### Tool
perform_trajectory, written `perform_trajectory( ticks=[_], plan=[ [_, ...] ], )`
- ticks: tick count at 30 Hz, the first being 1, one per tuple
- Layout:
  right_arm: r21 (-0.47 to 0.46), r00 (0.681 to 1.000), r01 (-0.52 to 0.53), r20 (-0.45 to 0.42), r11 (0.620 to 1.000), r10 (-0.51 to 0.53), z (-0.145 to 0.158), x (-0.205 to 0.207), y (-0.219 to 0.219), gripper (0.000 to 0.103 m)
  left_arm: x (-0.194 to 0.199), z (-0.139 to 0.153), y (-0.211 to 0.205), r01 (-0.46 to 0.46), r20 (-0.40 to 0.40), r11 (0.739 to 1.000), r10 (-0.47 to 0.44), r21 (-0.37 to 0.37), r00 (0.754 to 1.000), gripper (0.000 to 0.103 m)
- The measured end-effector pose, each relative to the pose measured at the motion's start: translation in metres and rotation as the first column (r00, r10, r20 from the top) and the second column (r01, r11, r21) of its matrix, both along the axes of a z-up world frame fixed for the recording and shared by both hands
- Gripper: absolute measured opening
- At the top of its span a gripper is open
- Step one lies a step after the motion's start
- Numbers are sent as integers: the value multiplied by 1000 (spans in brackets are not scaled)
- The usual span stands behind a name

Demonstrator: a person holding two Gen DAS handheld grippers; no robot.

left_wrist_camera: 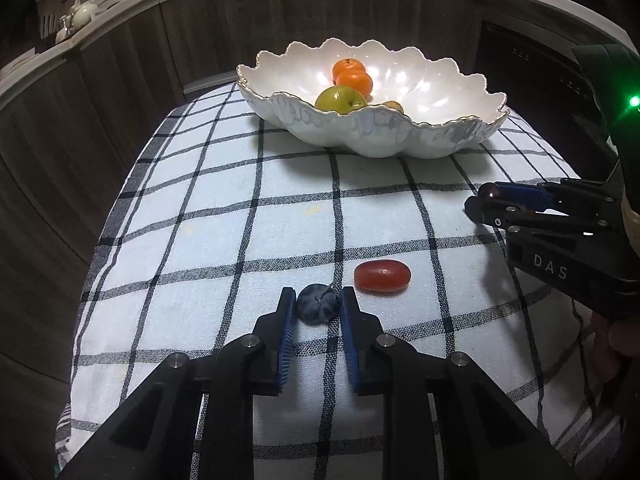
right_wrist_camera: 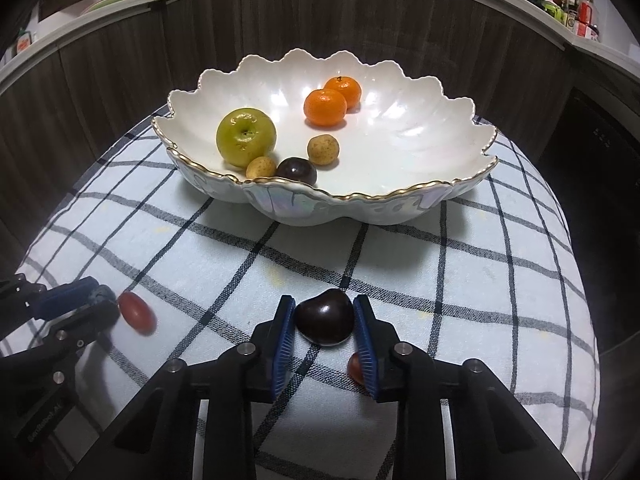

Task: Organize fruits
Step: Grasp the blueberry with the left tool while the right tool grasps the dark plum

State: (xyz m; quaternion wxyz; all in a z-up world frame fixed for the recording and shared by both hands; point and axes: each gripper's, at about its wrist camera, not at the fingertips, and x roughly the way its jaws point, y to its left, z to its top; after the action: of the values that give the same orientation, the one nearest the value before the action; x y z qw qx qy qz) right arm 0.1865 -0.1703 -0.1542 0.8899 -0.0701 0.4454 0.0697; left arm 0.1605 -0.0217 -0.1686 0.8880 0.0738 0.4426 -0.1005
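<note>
I hold the left gripper (left_wrist_camera: 317, 307) clamped on a blueberry (left_wrist_camera: 317, 303) and the right gripper (right_wrist_camera: 324, 320) clamped on a dark plum (right_wrist_camera: 325, 322); the bowl (right_wrist_camera: 360, 200) lies straight ahead of both, beyond the cloth.

The checked black-and-white cloth (right_wrist_camera: 460, 264) lies bare in a broad band between the near fruits and the scalloped white gold-rimmed bowl (right_wrist_camera: 360, 204), which fills the far edge. Toward the near edge three things crowd the way: an oblong red grape tomato (left_wrist_camera: 383, 276), a small dusty blue berry (left_wrist_camera: 318, 303) touching it, and a dark glossy plum (right_wrist_camera: 325, 322). The left side stays open.
</note>
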Motion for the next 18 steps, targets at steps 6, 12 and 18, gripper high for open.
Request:
perform_trajectory(
  ticks=[6, 12, 18],
  plan=[
    [4, 1000, -4, 1, 1000, 4, 2, 0, 1, 31, 0, 1, 1, -5, 0, 1000, 5, 1, 1000, 23],
    [5, 1000, -9, 11, 1000, 9, 8, -3, 3, 31, 0, 4, 3, -12, 9, 1000, 12, 0, 1000, 23],
    [7, 1000, -13, 25, 1000, 13, 15, -6, 3, 31, -2, 11, 5, -15, 24, 1000, 15, -4, 1000, 23]
  ],
)
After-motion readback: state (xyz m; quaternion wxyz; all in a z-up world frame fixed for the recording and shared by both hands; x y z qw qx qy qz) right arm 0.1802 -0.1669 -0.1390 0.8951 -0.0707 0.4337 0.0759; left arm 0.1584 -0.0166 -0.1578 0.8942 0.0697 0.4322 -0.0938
